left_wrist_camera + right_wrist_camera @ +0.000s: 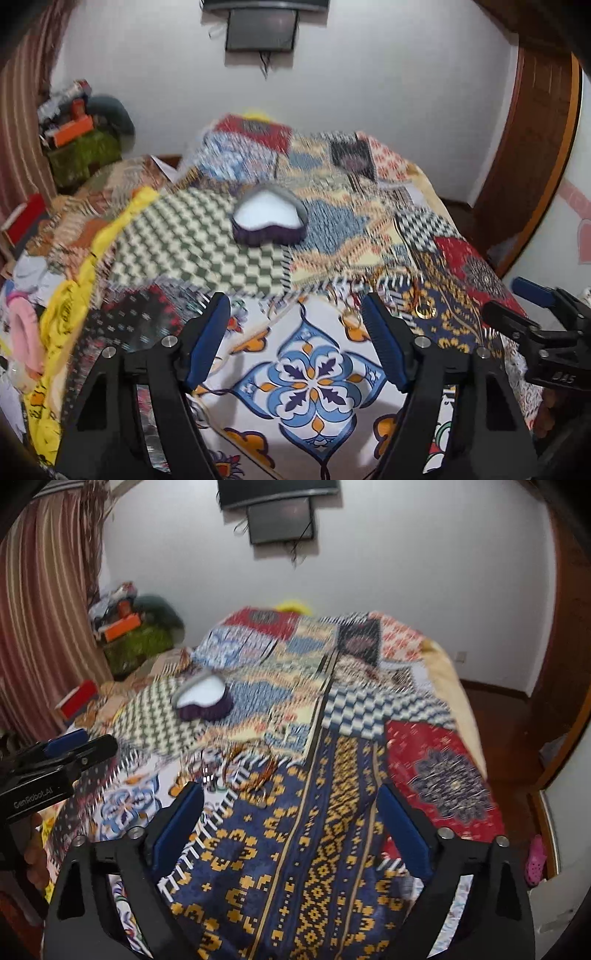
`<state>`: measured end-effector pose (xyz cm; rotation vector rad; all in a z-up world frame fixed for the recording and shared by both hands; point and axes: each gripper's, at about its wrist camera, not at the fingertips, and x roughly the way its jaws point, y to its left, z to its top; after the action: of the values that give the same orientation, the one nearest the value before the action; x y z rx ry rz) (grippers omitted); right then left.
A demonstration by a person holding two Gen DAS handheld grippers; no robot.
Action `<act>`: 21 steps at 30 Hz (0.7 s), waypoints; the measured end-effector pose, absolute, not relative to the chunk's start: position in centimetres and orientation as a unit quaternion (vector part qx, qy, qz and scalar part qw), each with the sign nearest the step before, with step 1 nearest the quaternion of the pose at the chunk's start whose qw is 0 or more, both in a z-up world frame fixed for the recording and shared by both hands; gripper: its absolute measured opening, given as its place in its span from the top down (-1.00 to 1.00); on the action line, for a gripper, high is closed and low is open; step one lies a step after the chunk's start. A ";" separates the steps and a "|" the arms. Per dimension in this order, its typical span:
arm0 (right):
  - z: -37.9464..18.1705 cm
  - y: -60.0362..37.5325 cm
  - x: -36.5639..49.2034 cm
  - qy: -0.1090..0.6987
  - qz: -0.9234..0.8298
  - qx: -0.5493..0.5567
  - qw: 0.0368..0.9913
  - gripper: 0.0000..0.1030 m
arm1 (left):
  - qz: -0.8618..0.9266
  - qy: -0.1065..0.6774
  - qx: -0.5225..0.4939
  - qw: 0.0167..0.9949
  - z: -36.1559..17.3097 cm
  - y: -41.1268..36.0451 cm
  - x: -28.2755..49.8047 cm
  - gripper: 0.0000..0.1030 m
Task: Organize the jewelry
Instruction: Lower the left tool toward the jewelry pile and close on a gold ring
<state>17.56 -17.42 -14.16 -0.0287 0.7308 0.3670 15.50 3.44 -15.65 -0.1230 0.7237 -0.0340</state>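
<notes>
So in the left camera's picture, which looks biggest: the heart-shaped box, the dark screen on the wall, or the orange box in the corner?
1. Heart-shaped box and dark screen: look about alike, and the screen is farther away, so unranked.
2. Orange box: smallest, though also far off.

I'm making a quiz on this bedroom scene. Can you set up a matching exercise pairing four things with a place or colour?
Things:
1. heart-shaped box
2. bangles
3. curtain
4. screen

Descriptions:
A. high on the white wall
B. striped, at the left edge of the room
C. purple sides, white inside, on the green-checked patch
D. thin rings loose on the bedspread, nearer than the box

Pairs: 1-C, 2-D, 3-B, 4-A
</notes>
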 end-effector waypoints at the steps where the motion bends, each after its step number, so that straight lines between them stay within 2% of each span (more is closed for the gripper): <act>1: -14.6 -17.3 17.9 0.361 0.185 -0.016 0.914 -0.66 | -0.020 0.359 -0.061 0.931 -16.1 3.4 15.8 -0.36; 5: -15.8 -16.6 19.1 0.383 0.206 -0.024 0.900 -0.37 | -0.038 0.381 -0.057 0.922 -17.4 3.0 16.9 -0.18; 12: -17.0 -15.3 20.6 0.409 0.239 -0.041 0.880 0.01 | -0.085 0.407 -0.053 0.908 -18.7 1.8 18.3 0.13; 15: -17.6 -14.8 21.0 0.416 0.247 -0.051 0.874 0.11 | -0.102 0.414 -0.049 0.903 -19.1 1.2 18.5 0.25; 21: -18.3 -14.5 21.4 0.421 0.250 -0.065 0.869 0.16 | -0.110 0.419 -0.028 0.901 -20.0 -0.1 19.4 0.33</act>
<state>21.36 -14.52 -18.31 -0.1360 0.8817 0.5228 19.39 -0.09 -19.98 -0.0581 0.8663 -0.2281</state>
